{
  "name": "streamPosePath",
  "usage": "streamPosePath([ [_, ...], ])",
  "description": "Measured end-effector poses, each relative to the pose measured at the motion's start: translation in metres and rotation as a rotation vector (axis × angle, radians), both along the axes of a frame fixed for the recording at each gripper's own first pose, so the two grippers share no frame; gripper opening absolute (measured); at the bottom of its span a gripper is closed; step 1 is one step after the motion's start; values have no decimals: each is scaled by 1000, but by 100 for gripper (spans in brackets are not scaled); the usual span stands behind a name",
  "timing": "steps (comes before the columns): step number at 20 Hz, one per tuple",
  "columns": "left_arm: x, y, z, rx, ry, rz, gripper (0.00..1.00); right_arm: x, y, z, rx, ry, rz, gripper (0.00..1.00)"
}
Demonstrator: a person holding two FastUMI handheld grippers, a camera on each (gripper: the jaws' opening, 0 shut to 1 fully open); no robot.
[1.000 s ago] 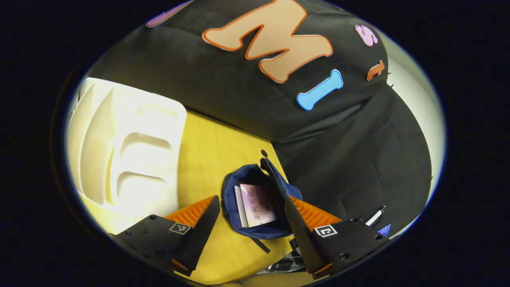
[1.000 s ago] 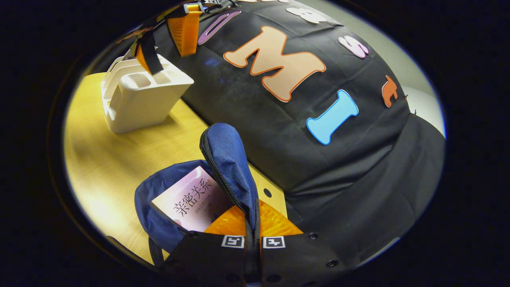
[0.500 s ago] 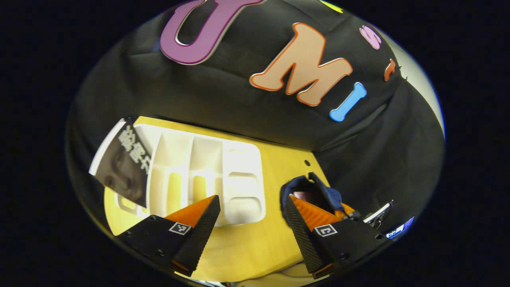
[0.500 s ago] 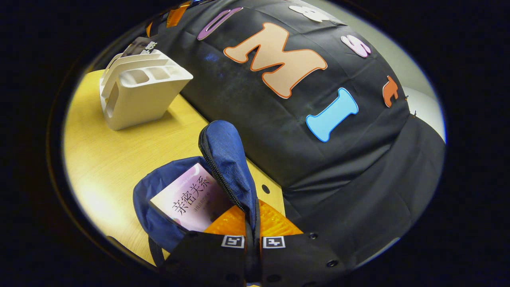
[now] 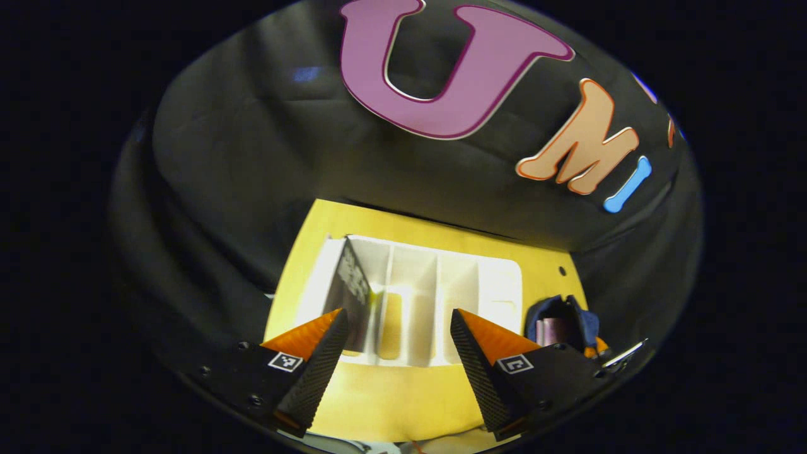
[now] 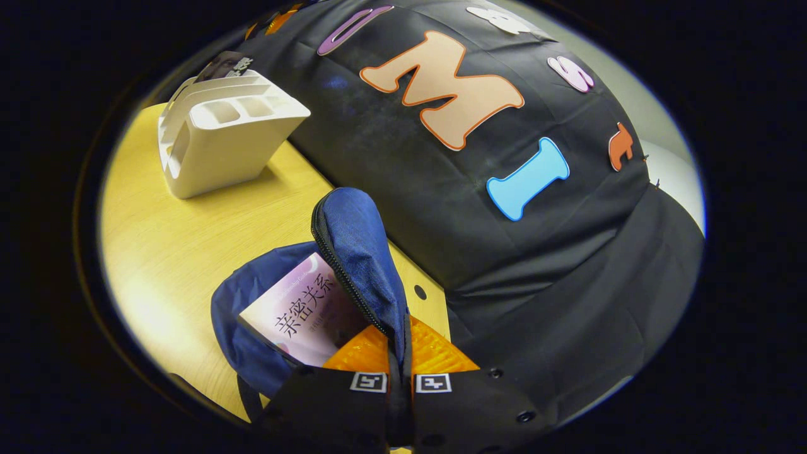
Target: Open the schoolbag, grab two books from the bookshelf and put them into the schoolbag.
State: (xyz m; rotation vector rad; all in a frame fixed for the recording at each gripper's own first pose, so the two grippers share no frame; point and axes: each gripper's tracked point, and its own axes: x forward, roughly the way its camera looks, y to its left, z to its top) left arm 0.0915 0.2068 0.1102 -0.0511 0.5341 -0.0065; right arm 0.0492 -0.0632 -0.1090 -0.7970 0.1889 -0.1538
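Our open left gripper [image 5: 398,325] faced the stiff book [image 5: 350,291] ahead; our right gripper [image 6: 401,353] pinched the soft schoolbag [image 6: 353,243] flap.

Left gripper view: high, looking down on bookshelf [image 5: 410,302], fairly near. Right gripper view: close over schoolbag [image 6: 296,302], facing bookshelf [image 6: 220,142] farther off. Shared: bookshelf, schoolbag [image 5: 561,325], table [image 6: 189,252].

Left gripper [image 5: 398,337] fingers spread apart, empty; right gripper [image 6: 398,353] fingers pressed together.
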Motion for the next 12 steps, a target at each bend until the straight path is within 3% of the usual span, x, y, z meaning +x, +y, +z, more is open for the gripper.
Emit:
streamPosePath([
  [7,24,50,-48,15,161,64,96,0,5,-4,-23,21,-37,0],
  [10,33,49,-66,1,239,44,95,-1,6,-3,-30,28,-51,0],
  [12,37,48,-70,12,274,28,86,-3,9,-5,-33,31,-57,3],
])
